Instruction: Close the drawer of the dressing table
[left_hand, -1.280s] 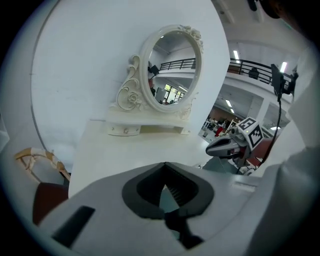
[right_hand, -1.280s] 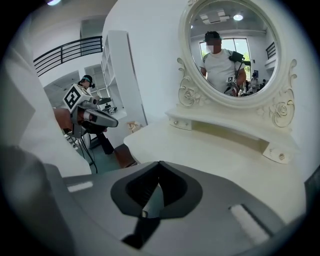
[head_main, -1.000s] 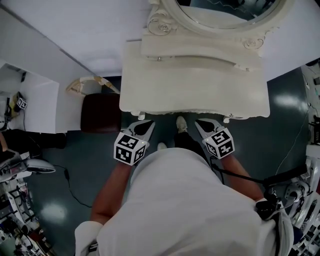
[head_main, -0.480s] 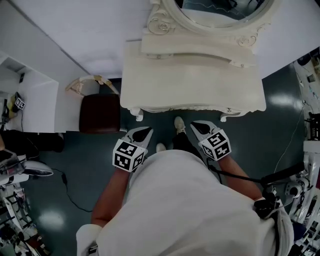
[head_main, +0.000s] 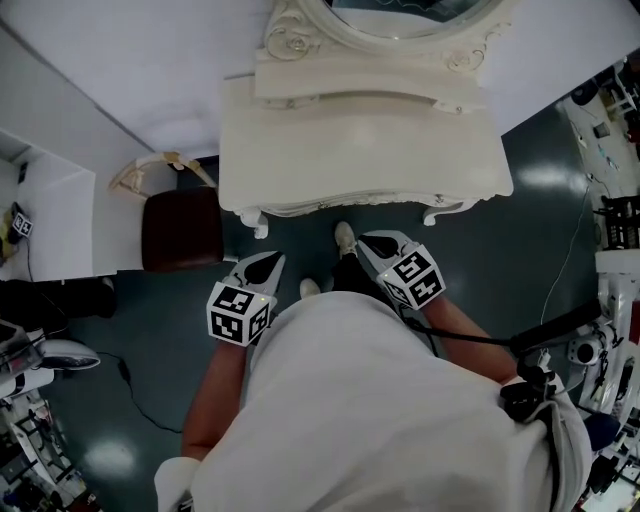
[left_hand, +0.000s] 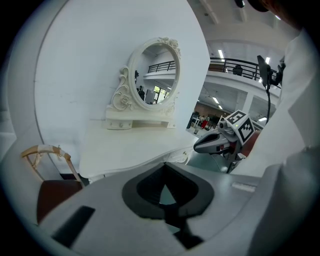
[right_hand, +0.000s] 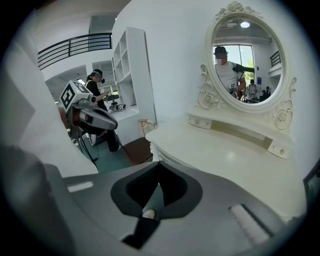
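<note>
The cream dressing table (head_main: 360, 140) with its oval mirror (head_main: 400, 15) stands against the white wall. Its drawer front (head_main: 340, 206) lies flush under the carved front edge. My left gripper (head_main: 264, 266) hangs over the dark floor short of the table's left leg, jaws shut and empty. My right gripper (head_main: 372, 242) hangs short of the front edge near the middle, jaws together with nothing in them. Neither touches the table. The left gripper view has its own jaws (left_hand: 165, 166) shut, with the table (left_hand: 135, 147) ahead. In the right gripper view the jaws (right_hand: 159, 166) meet before the tabletop (right_hand: 225, 155).
A stool with a dark brown seat (head_main: 180, 228) stands left of the table. A white shelf unit (head_main: 50, 215) is further left, and a cable (head_main: 150, 400) runs over the floor. Equipment and stands (head_main: 610, 250) crowd the right side. My shoes (head_main: 344, 238) are just before the table.
Both grippers have drawn back from the table's front edge, where their tips were a second ago. A strip of floor now shows between them and the table. The jaws stayed shut.
</note>
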